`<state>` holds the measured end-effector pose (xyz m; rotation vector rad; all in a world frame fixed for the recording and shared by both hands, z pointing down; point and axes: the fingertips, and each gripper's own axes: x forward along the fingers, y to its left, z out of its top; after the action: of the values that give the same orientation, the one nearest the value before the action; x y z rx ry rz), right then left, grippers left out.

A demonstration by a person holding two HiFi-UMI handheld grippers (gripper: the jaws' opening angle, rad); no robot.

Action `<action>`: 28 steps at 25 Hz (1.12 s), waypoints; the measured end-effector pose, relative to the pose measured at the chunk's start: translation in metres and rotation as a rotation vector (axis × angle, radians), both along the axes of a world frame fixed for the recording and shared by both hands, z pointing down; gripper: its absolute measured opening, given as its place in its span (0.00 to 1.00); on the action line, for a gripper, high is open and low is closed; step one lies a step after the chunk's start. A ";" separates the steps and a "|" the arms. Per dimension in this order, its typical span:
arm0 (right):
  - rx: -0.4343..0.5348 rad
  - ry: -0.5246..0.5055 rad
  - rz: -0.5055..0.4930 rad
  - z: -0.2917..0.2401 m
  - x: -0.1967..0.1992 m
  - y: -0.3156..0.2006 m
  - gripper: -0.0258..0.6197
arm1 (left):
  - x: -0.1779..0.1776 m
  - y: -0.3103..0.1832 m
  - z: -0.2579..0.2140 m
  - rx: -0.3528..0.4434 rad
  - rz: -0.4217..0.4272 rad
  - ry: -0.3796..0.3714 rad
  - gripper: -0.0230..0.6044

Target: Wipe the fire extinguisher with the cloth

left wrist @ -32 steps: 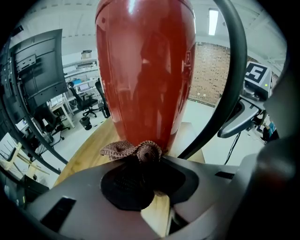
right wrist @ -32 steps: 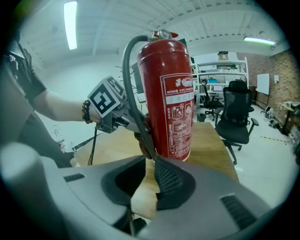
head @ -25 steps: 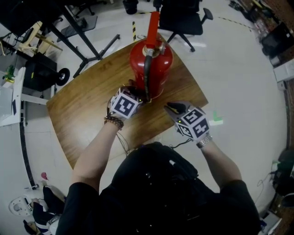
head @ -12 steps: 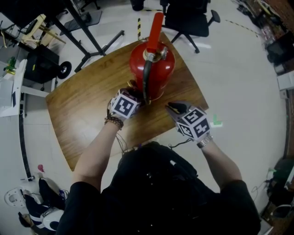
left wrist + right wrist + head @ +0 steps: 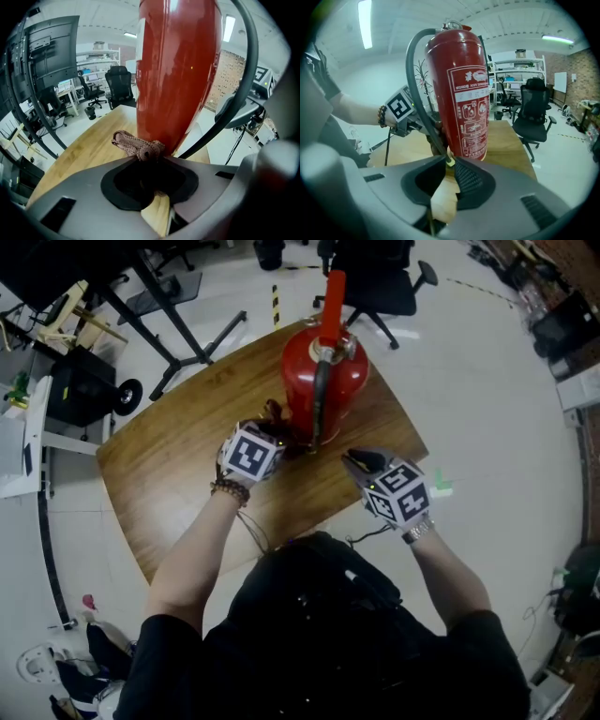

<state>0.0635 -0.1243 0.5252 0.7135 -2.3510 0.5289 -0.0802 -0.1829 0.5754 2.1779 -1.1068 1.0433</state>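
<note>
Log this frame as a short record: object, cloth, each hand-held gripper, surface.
object: red fire extinguisher, standing
surface: wooden table
cloth: brown, bunched, against the extinguisher's lower body
left hand-held gripper: shut on the cloth
right hand-held gripper: shut, its tips at the end of the black hose; whether it grips the hose is unclear

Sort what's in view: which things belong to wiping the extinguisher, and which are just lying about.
For the job:
- fire extinguisher
- cloth, held by the left gripper
- wooden table that the extinguisher stands on

Lying about:
- office chair
- black wheeled cart
- green tape on the floor
</note>
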 end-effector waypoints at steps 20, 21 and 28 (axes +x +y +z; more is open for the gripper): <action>0.066 0.066 0.174 -0.020 -0.065 0.088 0.14 | -0.009 0.010 -0.249 0.340 0.275 0.089 0.17; 0.076 0.063 0.174 -0.023 -0.066 0.088 0.14 | -0.006 0.009 -0.256 0.352 0.281 0.087 0.17; 0.080 0.056 0.170 -0.027 -0.056 0.078 0.14 | 0.007 -0.011 -0.269 0.386 0.280 0.032 0.17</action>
<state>0.0076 -0.0460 0.4982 0.9589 -2.2825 0.4828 -0.0733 -0.1936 0.3061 2.7097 -1.0805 0.9640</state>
